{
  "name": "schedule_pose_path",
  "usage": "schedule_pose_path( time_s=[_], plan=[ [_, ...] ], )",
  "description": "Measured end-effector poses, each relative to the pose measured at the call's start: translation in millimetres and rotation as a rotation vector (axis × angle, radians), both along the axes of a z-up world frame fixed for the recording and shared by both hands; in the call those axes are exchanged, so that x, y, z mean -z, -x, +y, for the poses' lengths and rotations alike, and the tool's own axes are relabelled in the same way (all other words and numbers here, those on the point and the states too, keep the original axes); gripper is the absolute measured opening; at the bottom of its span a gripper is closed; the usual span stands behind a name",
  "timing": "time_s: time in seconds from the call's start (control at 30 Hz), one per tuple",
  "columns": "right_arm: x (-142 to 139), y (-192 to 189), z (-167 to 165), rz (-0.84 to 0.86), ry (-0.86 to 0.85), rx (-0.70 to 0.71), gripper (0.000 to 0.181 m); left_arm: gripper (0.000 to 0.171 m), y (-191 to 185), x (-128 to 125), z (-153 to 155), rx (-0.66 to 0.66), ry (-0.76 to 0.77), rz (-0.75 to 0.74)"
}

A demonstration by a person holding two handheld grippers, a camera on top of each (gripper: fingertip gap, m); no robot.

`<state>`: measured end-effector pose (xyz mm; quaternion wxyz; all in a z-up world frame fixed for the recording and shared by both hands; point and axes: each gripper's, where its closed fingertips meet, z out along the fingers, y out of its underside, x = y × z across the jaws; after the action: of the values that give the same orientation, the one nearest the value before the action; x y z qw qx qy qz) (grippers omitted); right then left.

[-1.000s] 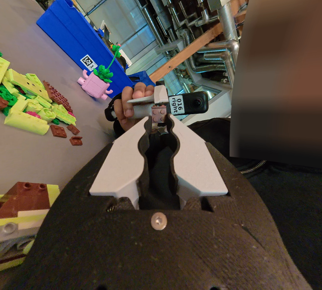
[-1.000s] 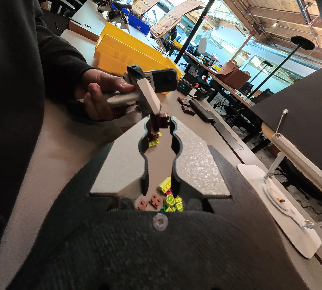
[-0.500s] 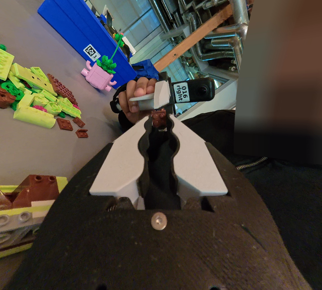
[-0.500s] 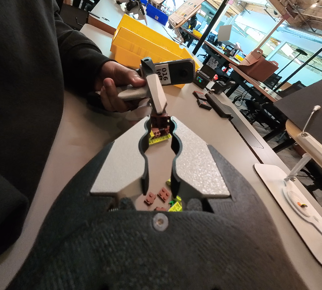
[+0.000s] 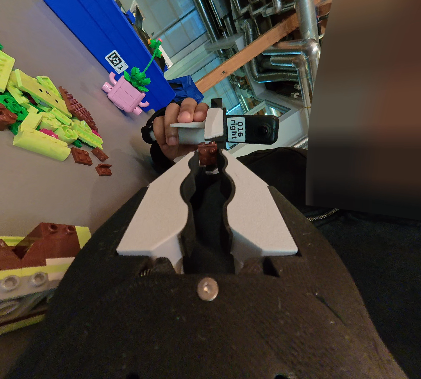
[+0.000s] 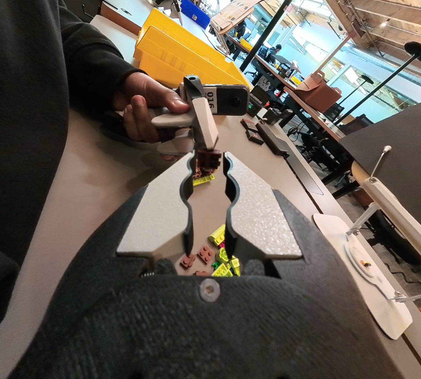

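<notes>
A small brown brick cluster [image 5: 207,154] hangs in the air above the grey table [image 5: 45,185]. My left gripper [image 5: 208,158] is shut on it from the sides. My right gripper [image 6: 208,160] faces the left one tip to tip and is shut on the same brown cluster [image 6: 208,159]. In the left wrist view the right gripper's fingers [image 5: 213,126] sit above and below the cluster. In the right wrist view the left gripper's finger [image 6: 204,122] comes down onto it from above. A hand [image 6: 145,104] holds each tool.
A pile of lime, green and brown bricks [image 5: 45,122] lies on the table's left, with loose brown plates [image 5: 82,156] beside it. A pink brick pot with a green plant [image 5: 126,96] stands by a blue bin [image 5: 95,22]. A partial build [image 5: 34,261] is near. Yellow bins [image 6: 182,56] and a white lamp base [image 6: 364,277] flank the table. Both grippers' tips are close together, under 4 cm apart.
The two grippers have drawn closer together. The brown cluster now sits deeper between both pairs of fingertips. Both views have tilted slightly.
</notes>
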<state>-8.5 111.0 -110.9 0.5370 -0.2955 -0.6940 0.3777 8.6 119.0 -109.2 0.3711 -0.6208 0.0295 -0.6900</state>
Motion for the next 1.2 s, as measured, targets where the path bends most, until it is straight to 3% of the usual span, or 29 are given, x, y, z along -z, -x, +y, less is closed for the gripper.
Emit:
schedule_pose_path(
  time_s=[0.33,0.83,1.2],
  plan=[
    [-3,-2,-2,-0.043,0.087,-0.022,0.018,0.011,-1,-3,-2,0.036,0.023,-0.048],
    [-3,-3,-1,-0.062,0.054,-0.009,0.017,0.011,-1,-3,-2,0.033,0.007,-0.023],
    [-12,-10,-12,-0.088,0.367,-0.199,0.018,0.011,-7,-12,-12,0.126,0.012,-0.129]
  ],
)
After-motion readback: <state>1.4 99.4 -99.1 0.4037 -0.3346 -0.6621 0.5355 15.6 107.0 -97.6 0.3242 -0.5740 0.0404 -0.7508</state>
